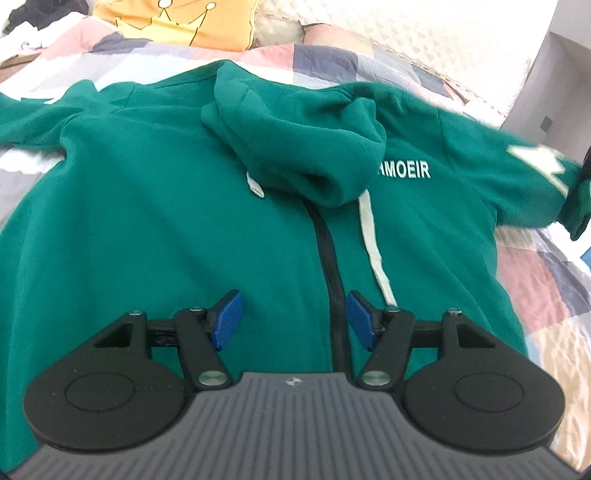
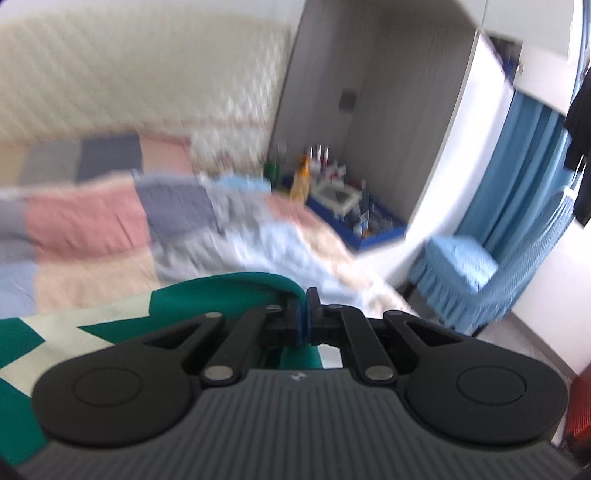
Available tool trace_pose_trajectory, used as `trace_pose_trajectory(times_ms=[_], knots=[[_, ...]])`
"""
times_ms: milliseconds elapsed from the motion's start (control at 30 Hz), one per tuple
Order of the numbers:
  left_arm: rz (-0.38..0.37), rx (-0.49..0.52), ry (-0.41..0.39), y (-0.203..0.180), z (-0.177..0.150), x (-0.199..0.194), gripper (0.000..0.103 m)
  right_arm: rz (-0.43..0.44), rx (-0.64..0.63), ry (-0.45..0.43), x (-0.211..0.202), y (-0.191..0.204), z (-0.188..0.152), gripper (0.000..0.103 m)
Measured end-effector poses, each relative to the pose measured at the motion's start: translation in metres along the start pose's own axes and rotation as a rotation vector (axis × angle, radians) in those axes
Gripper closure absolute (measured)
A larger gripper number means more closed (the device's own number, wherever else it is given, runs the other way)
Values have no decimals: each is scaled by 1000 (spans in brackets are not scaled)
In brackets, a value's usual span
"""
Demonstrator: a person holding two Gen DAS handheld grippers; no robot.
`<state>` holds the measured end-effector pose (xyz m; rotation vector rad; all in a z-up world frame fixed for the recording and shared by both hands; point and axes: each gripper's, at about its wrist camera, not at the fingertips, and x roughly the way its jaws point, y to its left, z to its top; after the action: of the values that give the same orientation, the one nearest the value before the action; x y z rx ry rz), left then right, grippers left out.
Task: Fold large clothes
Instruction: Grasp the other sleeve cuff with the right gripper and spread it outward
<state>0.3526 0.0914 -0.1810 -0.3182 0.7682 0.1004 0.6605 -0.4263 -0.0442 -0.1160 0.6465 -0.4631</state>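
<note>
A green zip hoodie (image 1: 155,206) lies front up on the patchwork bedspread (image 1: 546,288), hood (image 1: 306,147) folded down over the chest, white drawstrings beside the black zip. My left gripper (image 1: 293,319) is open and empty, hovering over the lower front by the zip. My right gripper (image 2: 304,315) is shut on the end of the hoodie's right sleeve (image 2: 207,299), green with a white star print, and holds it off the bed. That sleeve also shows in the left wrist view (image 1: 535,184), with the right gripper (image 1: 583,192) dark at the frame edge.
A yellow cushion (image 1: 173,22) and other clothes lie at the head of the bed. Beyond the bed's right edge stand a blue tray of small items (image 2: 351,210), a blue-covered chair (image 2: 472,266) and a blue curtain (image 2: 517,173).
</note>
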Motion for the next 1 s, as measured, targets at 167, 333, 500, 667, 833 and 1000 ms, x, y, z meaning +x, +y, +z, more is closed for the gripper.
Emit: trace_pose_trajectory(times_ms=[167,333,500,667,833,1000], knots=[[22,-15,12,3,6,15,35,25,66,22,60,12,-41,97],[20,-33,11,5,9,21,35,47,35,11,94,28,-56,97],[28,-24,21,4,7,22,35,184,84,-19,97,32,-53,94],[11,-39,30,3,6,17,35,268,72,-47,69,32,-48,33],[-12,-84,24,12,2,3,35,305,80,-37,40,16,-61,29],[-42,-96,-6,13,-1,-15,35,345,-22,-22,29,11,-100,30]])
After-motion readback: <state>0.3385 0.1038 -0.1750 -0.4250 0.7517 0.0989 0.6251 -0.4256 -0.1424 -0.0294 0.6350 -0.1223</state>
